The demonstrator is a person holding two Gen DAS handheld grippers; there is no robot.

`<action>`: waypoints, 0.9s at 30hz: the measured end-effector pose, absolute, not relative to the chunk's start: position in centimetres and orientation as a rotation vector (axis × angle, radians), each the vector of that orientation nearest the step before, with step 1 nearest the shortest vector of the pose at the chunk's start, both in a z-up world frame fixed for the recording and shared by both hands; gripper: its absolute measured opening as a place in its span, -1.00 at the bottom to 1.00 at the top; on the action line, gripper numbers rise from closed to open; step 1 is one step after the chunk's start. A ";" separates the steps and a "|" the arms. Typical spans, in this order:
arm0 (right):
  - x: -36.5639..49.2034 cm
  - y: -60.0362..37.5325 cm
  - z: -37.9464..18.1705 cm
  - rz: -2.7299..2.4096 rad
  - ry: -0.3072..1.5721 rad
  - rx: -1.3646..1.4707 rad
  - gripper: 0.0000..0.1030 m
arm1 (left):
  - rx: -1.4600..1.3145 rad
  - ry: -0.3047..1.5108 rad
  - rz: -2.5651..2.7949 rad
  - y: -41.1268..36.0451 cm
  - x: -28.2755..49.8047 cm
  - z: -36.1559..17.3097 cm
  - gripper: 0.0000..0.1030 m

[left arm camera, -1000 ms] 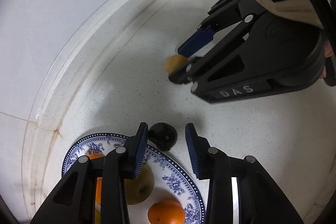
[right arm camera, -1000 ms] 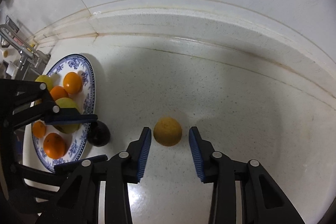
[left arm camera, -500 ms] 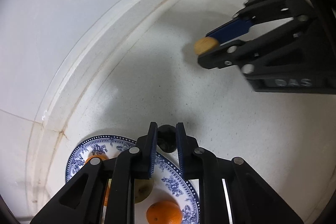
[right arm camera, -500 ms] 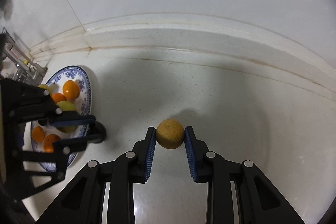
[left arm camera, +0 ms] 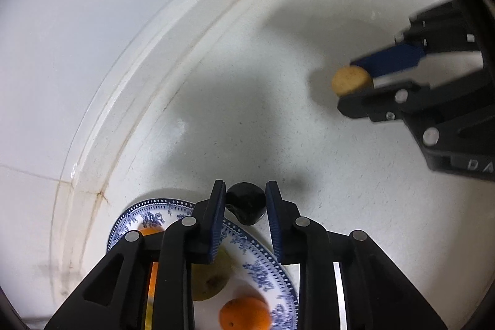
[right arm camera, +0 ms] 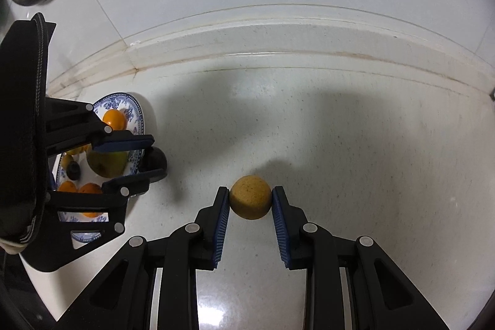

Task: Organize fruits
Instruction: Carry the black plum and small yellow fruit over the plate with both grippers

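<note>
Holding: two fruits at once, one in each hand-held gripper; I judge this the pick-up step, with carrying to the plate still to come.
Table (right arm camera: 355, 150): pale speckled stone, glossy near me, ending at a raised curved lip against the white wall on the far side.
Plate (left arm camera: 247, 240): round white china with a blue floral rim, on the left of the table; it already carries oranges (left arm camera: 244, 314) and a dull yellow-green pear-like fruit (left arm camera: 213, 280).
Right hand-held gripper (right arm camera: 250, 203): ribbed blue pads pinching the tan fruit (right arm camera: 250, 201), a round ball with a rough, speckled, matte skin, over the bare table well right of the plate.
Left hand-held gripper (left arm camera: 246, 200): pads pinching the dark fruit (left arm camera: 246, 203), small, near-black, smooth and slightly shiny, just at the plate's far rim.
Next move, as I judge it: swing the tan fruit left over the plate and lower it into a free gap; the dark fruit needs only a short shift inward.
Caution: round fruit could roll off the shallow rim.
</note>
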State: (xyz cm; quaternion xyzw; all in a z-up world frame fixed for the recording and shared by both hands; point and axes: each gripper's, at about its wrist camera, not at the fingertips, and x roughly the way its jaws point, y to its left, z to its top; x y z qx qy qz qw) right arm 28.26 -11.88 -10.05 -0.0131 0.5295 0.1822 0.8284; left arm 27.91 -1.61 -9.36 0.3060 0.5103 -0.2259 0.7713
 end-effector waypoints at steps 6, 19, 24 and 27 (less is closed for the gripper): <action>27.5 -12.0 -9.1 0.393 1.096 -0.022 -0.43 | 0.569 1.021 -0.472 -1.7 26.1 -7.1 -0.50; 24.3 -11.7 -5.9 0.407 0.981 -0.081 -0.43 | 0.334 0.945 -0.382 0.9 23.1 -3.9 -0.50; 23.0 -11.1 -4.7 0.418 0.934 -0.096 -0.43 | 0.277 0.898 -0.347 1.9 21.2 -2.8 -0.50; 22.2 -10.7 -4.0 0.433 0.912 -0.097 -0.43 | 0.247 0.873 -0.328 2.6 20.1 -2.1 -0.50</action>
